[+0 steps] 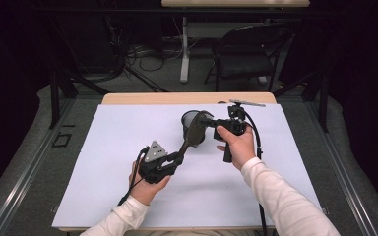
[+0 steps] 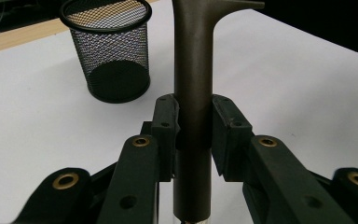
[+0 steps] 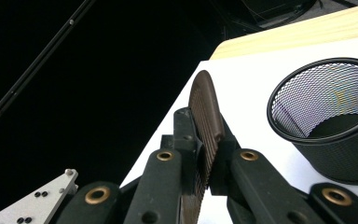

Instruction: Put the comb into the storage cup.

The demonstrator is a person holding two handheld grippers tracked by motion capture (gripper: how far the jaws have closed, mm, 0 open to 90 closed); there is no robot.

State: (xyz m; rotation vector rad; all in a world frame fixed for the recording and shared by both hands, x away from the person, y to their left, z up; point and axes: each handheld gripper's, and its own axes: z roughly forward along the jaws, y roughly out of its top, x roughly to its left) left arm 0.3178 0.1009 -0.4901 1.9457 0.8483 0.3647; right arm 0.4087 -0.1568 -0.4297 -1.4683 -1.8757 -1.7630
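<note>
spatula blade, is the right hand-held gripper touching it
Touching. The right gripper view shows the right hand-held gripper with both jaws pressed against the flat faces of the spatula blade.

White-topped table (image 1: pixel 128 187); mesh cup (image 1: pixel 189 119) (black) stands there

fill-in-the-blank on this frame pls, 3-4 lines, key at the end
1. The left gripper is shut on the spatula's ____.
2. The right gripper is shut on the spatula's flat ____.
3. The black mesh cup stands ____ on the white table cover.
4. The mesh cup holds ____.

Missing words: handle; blade; upright; nothing
</note>
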